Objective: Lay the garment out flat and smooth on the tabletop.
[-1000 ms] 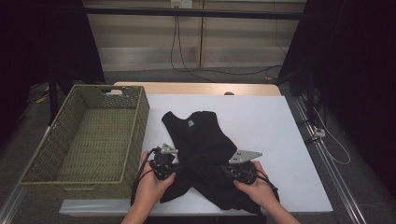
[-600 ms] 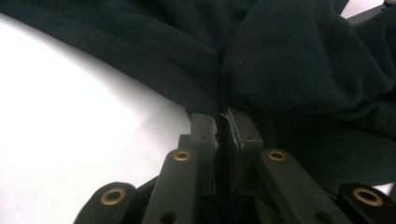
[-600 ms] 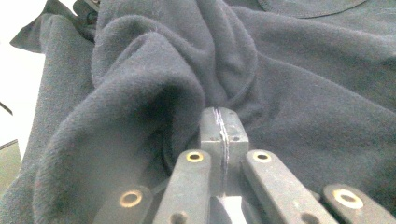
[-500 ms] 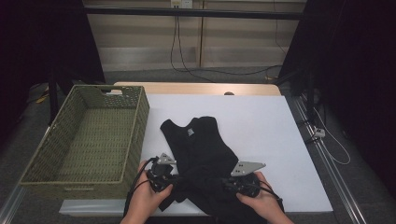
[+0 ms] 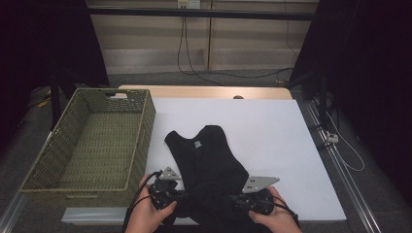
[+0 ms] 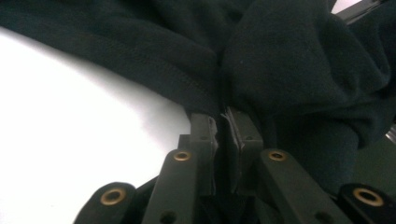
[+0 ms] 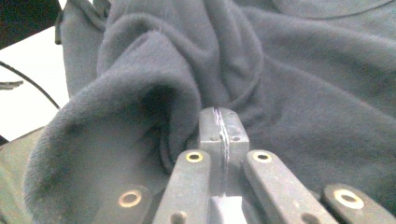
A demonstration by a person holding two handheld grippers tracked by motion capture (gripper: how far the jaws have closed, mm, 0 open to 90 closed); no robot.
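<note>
A black sleeveless top [image 5: 209, 158] lies on the white tabletop [image 5: 272, 131], its neck pointing away from me and its lower part bunched at the near edge. My left gripper [image 5: 168, 198] is shut on the hem [image 6: 187, 88] at the lower left; its jaws have just eased open a touch, with fabric still pinched between them. My right gripper [image 5: 248, 201] is shut on the folded cloth [image 7: 140, 93] at the lower right, and its jaws have also just slackened slightly while keeping the fabric. A hand holds each gripper at the table's front edge.
A green woven basket [image 5: 145, 128] stands at the left of the table, next to the top. Cables [image 5: 340, 141] trail along the right side. A wooden strip [image 5: 204, 91] runs behind the white surface.
Both hands have drawn back toward the near edge, dragging the black top with them. Its neck end now lies closer to me than before.
</note>
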